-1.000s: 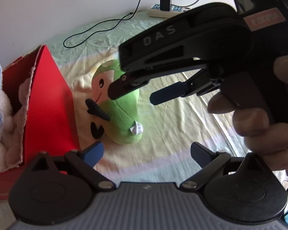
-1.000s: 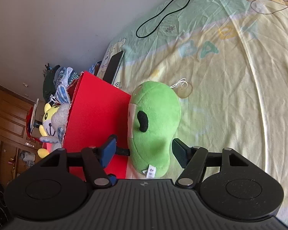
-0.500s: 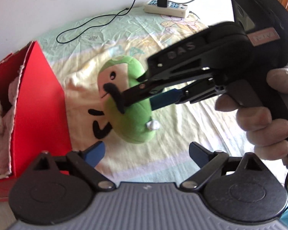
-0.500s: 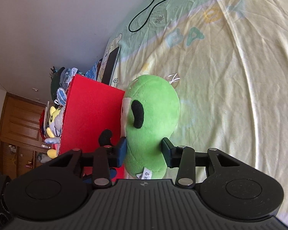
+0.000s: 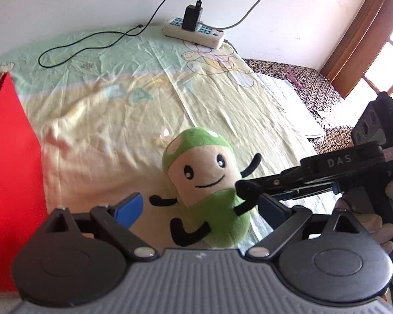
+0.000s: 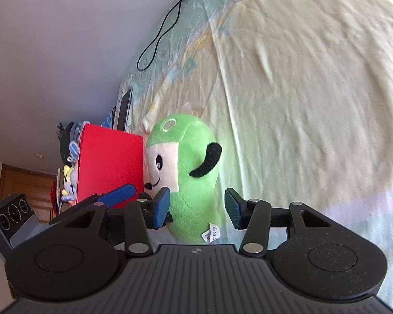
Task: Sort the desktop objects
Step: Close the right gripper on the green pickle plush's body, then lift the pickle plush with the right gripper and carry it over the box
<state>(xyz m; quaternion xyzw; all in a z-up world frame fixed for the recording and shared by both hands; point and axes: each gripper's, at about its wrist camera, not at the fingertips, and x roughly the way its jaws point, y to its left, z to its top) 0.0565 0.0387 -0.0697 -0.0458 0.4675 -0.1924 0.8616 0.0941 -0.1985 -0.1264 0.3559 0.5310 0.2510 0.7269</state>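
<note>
- the plush toy [image 5: 207, 196] stands on the bed sheet [image 5: 112, 120], right of the box [image 5: 10, 178].
- the power strip [image 5: 194, 32] lies behind it at the wall, its cable [image 5: 91, 44] trailing left over the sheet.
- more soft toys [image 6: 69, 183] sit in the box.

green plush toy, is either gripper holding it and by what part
Neither grips it firmly. The right gripper brackets the green plush toy low on its body, jaws opening, one pad clear of it. The left gripper is open, untouching.
</note>
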